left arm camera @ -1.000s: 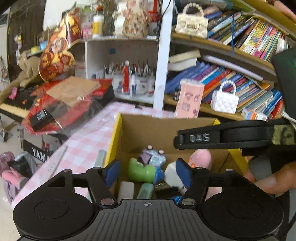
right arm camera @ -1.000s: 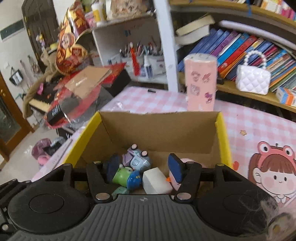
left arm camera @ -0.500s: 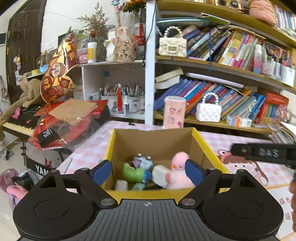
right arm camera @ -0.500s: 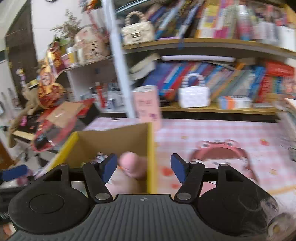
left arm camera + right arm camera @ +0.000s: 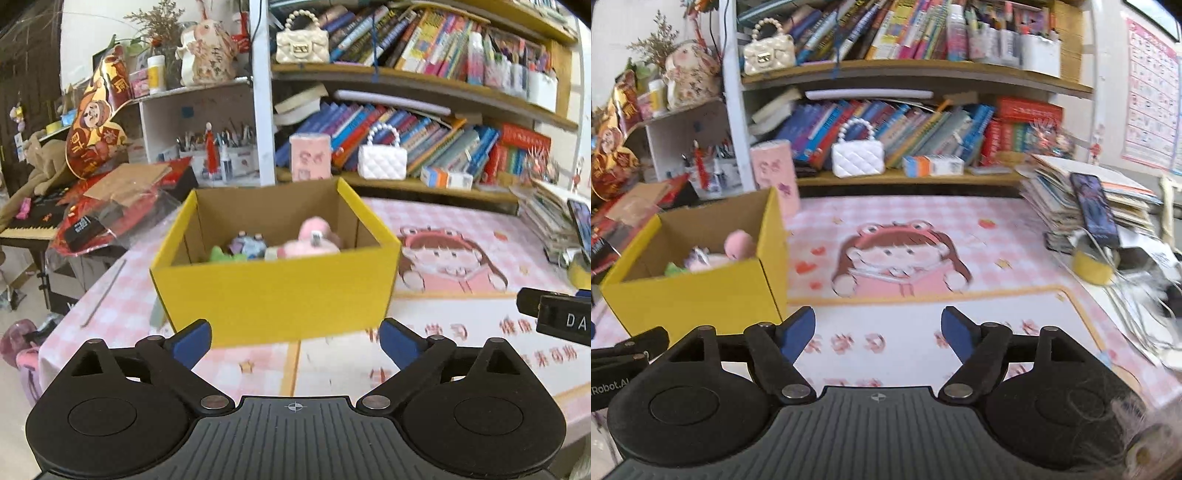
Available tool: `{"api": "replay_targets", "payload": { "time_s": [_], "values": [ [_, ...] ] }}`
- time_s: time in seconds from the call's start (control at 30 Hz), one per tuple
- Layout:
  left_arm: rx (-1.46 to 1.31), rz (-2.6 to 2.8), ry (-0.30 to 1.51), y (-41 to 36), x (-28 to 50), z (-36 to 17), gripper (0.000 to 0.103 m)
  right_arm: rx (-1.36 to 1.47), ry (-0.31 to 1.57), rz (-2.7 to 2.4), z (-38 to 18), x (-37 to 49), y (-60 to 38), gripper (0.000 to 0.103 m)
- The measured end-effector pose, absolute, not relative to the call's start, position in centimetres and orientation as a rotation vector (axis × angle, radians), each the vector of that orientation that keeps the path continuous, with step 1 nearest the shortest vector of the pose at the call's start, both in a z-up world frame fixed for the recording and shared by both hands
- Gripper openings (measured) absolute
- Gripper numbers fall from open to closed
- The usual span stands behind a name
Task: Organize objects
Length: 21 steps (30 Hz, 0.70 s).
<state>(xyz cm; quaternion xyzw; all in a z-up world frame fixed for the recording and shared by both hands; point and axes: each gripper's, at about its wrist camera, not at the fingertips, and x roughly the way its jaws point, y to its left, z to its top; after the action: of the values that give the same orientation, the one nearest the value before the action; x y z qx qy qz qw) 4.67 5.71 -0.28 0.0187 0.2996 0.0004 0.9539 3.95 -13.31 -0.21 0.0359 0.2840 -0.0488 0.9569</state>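
left wrist view: both grippers, left gripper point(image 5: 294, 338) and right gripper point(image 5: 878, 328), backed away from the yellow box point(image 5: 275, 291); jaws have just been opening, empty; toys seem stored.

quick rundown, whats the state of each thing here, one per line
left gripper: open, empty, jaws just widened
right gripper: open, empty, jaws just widened
yellow box: upright, lidless, on the table
pink plush: lying inside the box
phone: propped against the paper stack
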Motion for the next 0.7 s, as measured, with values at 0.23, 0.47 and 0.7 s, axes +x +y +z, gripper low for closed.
{"api": "replay_targets", "payload": {
  "time_s": [0.23,0.47,0.7],
  "values": [
    [0.018,-0.002,0.645,5.0,2.9,-1.0,0.099,0.065,0.619,-0.165,-1.8,1.3,-13.9,0.075],
    [0.037,-0.003,0.659,3.8,2.7,-1.1,0.099,0.034,0.619,-0.16,-1.8,0.3,-13.7,0.083],
    [0.046,-0.025,0.638,2.6,2.3,-0.9,0.099,0.049,0.615,-0.18,-1.6,0.5,-14.2,0.088]
  ]
}}
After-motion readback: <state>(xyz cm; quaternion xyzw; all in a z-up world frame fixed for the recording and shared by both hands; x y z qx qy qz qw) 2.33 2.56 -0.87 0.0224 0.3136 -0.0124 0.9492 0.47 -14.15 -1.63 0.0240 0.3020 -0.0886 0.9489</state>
